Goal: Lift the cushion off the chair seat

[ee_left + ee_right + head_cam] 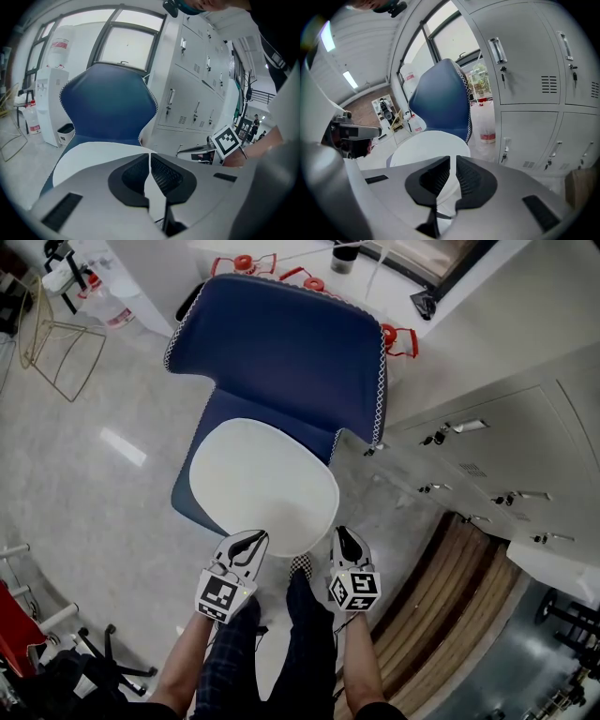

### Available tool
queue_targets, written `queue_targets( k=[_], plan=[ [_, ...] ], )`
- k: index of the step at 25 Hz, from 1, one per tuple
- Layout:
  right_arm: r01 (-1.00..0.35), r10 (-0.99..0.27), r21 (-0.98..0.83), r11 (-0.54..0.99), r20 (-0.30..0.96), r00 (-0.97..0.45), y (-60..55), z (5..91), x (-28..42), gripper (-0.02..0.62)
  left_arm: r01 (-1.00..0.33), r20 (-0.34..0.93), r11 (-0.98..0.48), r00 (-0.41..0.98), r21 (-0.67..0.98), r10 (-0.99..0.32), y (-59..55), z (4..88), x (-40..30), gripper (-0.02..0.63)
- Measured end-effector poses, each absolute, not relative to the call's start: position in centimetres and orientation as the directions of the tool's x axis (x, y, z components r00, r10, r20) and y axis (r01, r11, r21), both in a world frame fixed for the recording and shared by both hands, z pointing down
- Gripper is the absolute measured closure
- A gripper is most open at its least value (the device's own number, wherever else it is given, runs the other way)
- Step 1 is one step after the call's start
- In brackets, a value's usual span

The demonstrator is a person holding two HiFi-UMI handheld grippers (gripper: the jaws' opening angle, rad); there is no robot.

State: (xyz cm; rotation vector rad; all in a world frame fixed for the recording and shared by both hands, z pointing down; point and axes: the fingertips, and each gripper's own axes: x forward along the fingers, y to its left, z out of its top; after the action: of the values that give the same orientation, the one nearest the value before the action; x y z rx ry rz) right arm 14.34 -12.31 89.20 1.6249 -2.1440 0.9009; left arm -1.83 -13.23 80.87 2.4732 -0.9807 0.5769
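A white oval cushion (262, 484) lies flat on the seat of a blue chair (281, 352) with white-stitched edges. My left gripper (251, 540) hovers at the cushion's front edge, its jaws shut with nothing between them. My right gripper (345, 536) sits just off the cushion's front right corner, also shut and empty. In the left gripper view the cushion (93, 154) spreads beyond the closed left gripper (150, 157), with the blue backrest (110, 103) behind it. The right gripper view shows the cushion (426, 145) ahead and to the left of the closed right gripper (453, 161).
Grey metal lockers (487, 456) stand close on the chair's right. A gold wire stand (56, 343) is at the far left, and a water dispenser (49, 93) behind the chair. The person's legs (281, 652) are below the seat's front.
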Motion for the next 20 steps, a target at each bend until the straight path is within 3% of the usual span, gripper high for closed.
queue_targets(
  k=[8,11,20],
  plan=[
    [-0.938,-0.742,-0.313,0.147,0.592,-0.314,-12.8,91.4,14.7,0.554,-0.716,0.518,-0.664,0.661,0.218,-0.543,-13.4,81.9,-1.8,0.578],
    [-0.931,-0.732,-0.333,0.146,0.597,-0.328,-12.7,92.1,14.5,0.478,-0.716,0.518,-0.665,0.660,0.214,-0.544,-13.5,82.1,-1.9,0.578],
    [-0.898,-0.700,-0.409,0.162,0.594,-0.397,-12.5,94.6,13.1,0.382,-0.728,0.524,-0.660,0.642,0.187,-0.559,-13.9,83.5,-2.5,0.578]
  ],
)
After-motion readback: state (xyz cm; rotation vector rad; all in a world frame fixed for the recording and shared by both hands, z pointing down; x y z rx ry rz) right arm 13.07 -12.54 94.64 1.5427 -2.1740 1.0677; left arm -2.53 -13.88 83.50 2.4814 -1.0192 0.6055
